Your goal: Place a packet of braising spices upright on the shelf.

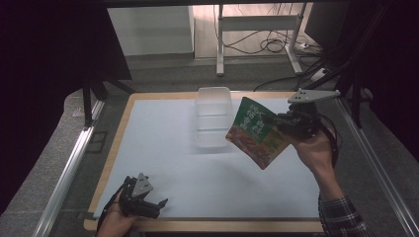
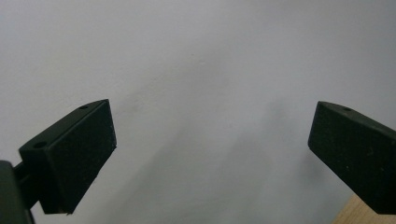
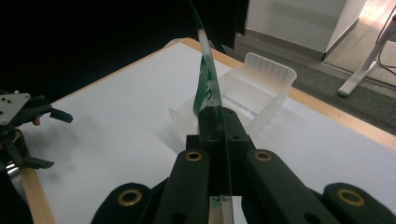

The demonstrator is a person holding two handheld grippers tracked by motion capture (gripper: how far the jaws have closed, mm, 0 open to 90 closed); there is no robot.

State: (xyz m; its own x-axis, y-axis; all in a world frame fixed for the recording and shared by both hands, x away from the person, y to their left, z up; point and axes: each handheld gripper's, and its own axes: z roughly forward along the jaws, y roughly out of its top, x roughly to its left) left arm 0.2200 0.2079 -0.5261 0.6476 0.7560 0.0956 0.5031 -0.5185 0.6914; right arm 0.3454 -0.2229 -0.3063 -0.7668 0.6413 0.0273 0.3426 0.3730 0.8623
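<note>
Lower left of the high view, the left gripper [image 1: 157, 203] sits low at the near edge of the white table mat [image 1: 163, 148], its jaws spread wide with nothing between them. Up at right of centre, the right gripper [image 1: 274, 121] is pressed together on a green food pouch [image 1: 255, 132], lifted clear of the mat; its pale printed characters are too small to read. Beyond the pouch, a translucent plastic container [image 1: 213, 118] rests at the mat's far edge.

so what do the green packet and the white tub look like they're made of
Packet: looks like thin, glossy printed plastic film; it shows edge-on as a curved sheet between the shut right gripper jaws. Tub: seemingly frosted, translucent plastic with a matte finish; the table shows faintly through its walls.
</note>
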